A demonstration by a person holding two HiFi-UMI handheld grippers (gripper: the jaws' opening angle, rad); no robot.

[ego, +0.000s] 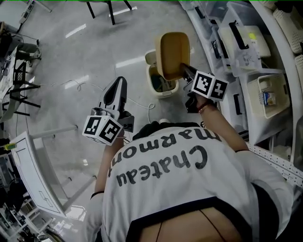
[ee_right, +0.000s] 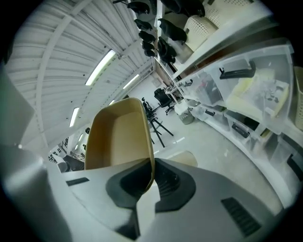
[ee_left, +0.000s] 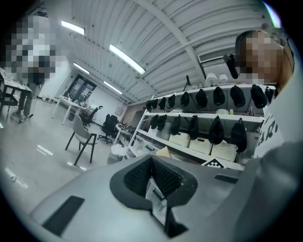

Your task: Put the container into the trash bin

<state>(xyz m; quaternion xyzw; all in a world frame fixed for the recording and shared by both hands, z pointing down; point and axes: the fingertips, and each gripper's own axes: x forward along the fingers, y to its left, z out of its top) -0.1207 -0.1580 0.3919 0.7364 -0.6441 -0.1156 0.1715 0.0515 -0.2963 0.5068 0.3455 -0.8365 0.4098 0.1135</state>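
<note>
A tan, tub-shaped container [ego: 173, 54] hangs tilted just above a cream trash bin [ego: 162, 86] that stands on the floor with its lid [ego: 150, 57] up. My right gripper [ego: 184, 72] is shut on the container's wall; in the right gripper view the thin tan wall [ee_right: 120, 137] runs down between the jaws [ee_right: 150, 176]. My left gripper [ego: 117, 94] is to the left of the bin, its fingers together and holding nothing. The left gripper view shows its pads [ee_left: 165, 177] meeting, and a corner of the container [ee_left: 163, 152] beyond them.
Shelves with clear plastic boxes [ego: 246, 45] curve along the right. A white cable [ego: 142, 105] lies on the floor by the bin. Black chair legs [ego: 109, 9] stand at the top, and a white frame [ego: 35, 175] at the lower left.
</note>
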